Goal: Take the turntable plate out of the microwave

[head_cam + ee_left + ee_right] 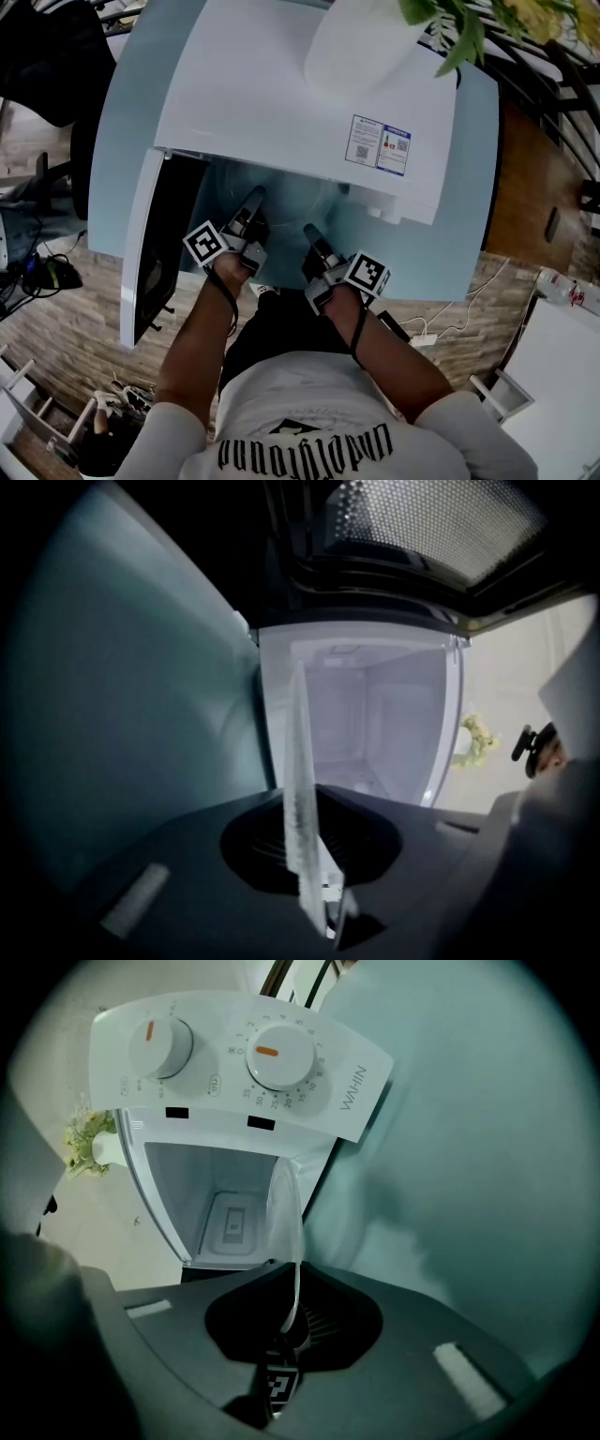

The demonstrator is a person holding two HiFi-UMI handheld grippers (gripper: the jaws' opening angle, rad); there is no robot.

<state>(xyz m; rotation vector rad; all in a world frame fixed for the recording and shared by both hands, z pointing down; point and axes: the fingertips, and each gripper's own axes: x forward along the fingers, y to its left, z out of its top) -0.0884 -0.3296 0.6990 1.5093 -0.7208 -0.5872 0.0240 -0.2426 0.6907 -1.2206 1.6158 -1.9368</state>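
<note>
Turntable plate — rim tight between jaws of left gripper, right gripper

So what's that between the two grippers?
The glass turntable plate: the head view shows it spanning from the left gripper to the right gripper, each shut on its rim.

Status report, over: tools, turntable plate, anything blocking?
Left tool, right tool both shut on turntable plate rim. Plate at microwave mouth. Door swung wide, nothing blocking.
</note>
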